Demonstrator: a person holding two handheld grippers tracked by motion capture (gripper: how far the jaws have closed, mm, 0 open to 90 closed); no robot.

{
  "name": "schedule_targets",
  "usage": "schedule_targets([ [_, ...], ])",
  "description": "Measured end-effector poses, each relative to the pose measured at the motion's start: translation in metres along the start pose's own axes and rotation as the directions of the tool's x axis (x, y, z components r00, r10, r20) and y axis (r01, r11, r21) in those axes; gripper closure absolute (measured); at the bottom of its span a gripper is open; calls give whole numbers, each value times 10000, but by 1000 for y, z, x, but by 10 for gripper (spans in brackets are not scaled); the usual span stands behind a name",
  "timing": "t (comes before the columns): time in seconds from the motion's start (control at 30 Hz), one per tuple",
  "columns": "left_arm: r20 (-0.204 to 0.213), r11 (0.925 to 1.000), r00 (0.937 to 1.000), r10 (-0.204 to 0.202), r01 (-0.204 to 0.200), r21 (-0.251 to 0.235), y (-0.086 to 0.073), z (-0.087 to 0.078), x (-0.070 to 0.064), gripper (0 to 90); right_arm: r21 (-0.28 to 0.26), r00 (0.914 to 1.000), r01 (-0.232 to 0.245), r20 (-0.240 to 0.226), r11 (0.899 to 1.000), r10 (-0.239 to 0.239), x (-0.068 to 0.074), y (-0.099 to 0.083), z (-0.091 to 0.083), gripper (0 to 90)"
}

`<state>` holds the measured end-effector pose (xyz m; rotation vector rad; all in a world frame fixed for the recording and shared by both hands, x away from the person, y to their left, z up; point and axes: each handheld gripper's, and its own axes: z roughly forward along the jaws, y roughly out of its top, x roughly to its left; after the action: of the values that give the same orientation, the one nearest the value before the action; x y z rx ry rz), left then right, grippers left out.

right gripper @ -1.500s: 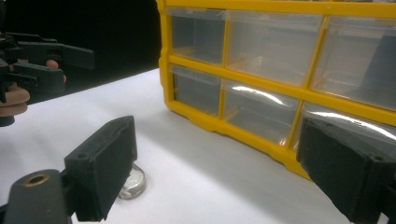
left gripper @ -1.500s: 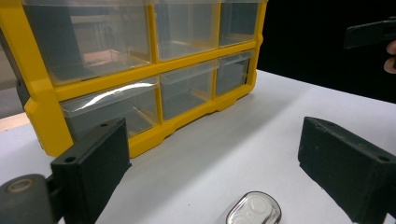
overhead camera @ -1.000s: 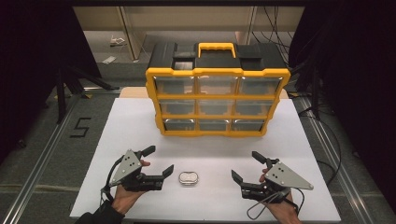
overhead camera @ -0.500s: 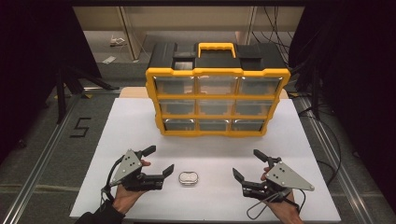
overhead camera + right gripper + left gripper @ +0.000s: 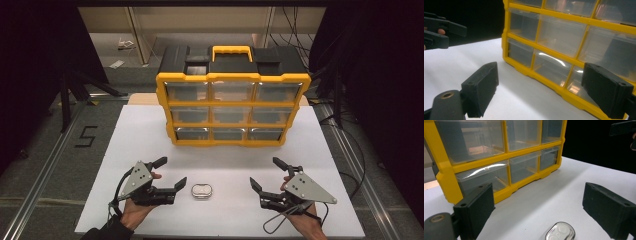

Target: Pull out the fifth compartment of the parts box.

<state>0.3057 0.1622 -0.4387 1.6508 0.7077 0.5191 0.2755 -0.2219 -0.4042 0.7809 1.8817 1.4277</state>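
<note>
So there's one little silver tin [image 5: 202, 191] lying flat on the white surface [image 5: 320, 150], near the front edge, roughly in the middle between the two claws. Oval-ish, shiny lid; in the left gripper view it peeks in at the bottom [image 5: 560, 234], just ahead of the jaws and a bit toward the right one.

The left claw [image 5: 170, 172] is spread wide and holds nothing. Its nearer jaw tip sits just beside the tin, and I can't tell whether it touches. The other jaw points off toward the drawer box. The left hand [image 5: 136, 210] comes in from the bottom edge, wrapped around the handle, with the claw lying low over the surface and angled right toward the tin.

The right claw [image 5: 266, 172] is also wide open, empty, touching nothing, well apart from the tin on its other side. The right hand [image 5: 305, 224] grips from below, grey three-cornered plate on top, cable looped under it. That claw angles left and forward.

Behind all this stands one yellow drawer box [image 5: 232, 107] with a black top and a yellow carry handle, upright on the surface. It has nine clear drawers, three rows of three, all pushed in. Both gripper views look along their jaws at its lower drawers.

Count: one tin, one drawer box, two claws, two hands.
</note>
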Motion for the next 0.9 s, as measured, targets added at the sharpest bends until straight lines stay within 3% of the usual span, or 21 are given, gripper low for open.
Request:
schedule_targets([
  [0.27,53,10000,10000,7,-7,22,-1,1,0,101,136,9997,254,55,9996,-255,-2,3,7,152],
  [0.4,69,10000,10000,15,-15,-11,-1,1,0,101,241,9974,672,233,9975,-677,-8,7,9,153],
  [0.6,63,10000,10000,7,-8,42,-1,2,0,102,109,9904,1221,643,9925,-1226,-19,15,13,163],
  [0.73,55,10000,10000,-2,2,13,-1,2,0,102,174,9813,1685,915,9856,-1694,-21,19,19,164],
  [0.9,-154,10000,9999,-15,14,-60,-1,1,1,101,224,9749,2030,883,9789,-2042,-23,25,28,169],
])
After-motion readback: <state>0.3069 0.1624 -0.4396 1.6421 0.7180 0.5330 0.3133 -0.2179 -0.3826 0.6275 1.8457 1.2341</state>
